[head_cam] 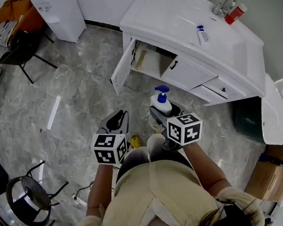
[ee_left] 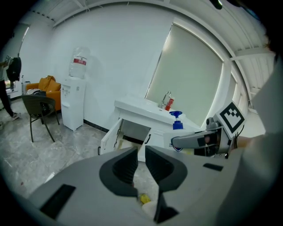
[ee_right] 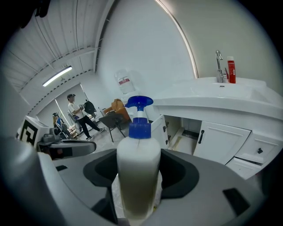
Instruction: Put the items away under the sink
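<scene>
A white pump bottle with a blue pump head stands upright in my right gripper, which is shut on it above the floor in front of the sink cabinet. In the right gripper view the bottle fills the space between the dark fingers. The cabinet's left door hangs open on a bare compartment. My left gripper hovers beside it, jaws nearly together with nothing between them. A small blue-capped bottle and a red bottle are on the countertop.
A small yellow object lies on the floor by the person's feet. A water dispenser and a black chair stand to the left, a round stool at the lower left. A dark bin and a cardboard box sit to the right.
</scene>
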`<state>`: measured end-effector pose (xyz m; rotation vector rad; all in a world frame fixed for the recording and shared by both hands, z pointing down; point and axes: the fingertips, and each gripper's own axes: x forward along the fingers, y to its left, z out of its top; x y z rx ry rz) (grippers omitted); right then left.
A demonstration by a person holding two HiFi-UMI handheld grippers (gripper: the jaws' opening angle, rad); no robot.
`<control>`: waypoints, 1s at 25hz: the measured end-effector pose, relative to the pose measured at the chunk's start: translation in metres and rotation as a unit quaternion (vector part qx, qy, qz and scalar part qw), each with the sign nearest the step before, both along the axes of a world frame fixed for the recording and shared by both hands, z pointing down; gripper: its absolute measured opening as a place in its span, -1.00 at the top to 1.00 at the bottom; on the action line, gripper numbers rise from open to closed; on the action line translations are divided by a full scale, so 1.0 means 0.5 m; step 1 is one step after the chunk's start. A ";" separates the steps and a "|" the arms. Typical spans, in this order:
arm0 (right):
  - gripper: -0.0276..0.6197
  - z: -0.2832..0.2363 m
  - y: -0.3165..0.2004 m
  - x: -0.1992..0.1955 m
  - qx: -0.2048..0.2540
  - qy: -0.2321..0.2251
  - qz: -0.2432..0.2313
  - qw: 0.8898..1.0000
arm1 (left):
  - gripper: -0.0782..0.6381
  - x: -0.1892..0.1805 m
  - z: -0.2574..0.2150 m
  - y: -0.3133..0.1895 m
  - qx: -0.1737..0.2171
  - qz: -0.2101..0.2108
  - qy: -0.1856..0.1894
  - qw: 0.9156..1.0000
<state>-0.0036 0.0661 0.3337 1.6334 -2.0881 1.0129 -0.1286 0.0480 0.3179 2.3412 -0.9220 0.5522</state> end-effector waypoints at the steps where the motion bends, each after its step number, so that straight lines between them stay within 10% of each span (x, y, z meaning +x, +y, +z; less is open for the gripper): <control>1: 0.05 0.004 -0.009 0.001 0.000 0.000 -0.001 1.000 | 0.55 0.001 0.002 -0.006 0.000 -0.002 -0.002 1.000; 25: 0.05 0.171 -0.246 0.116 -0.039 0.009 -0.073 0.997 | 0.55 0.137 0.153 -0.196 -0.040 -0.091 0.001 0.995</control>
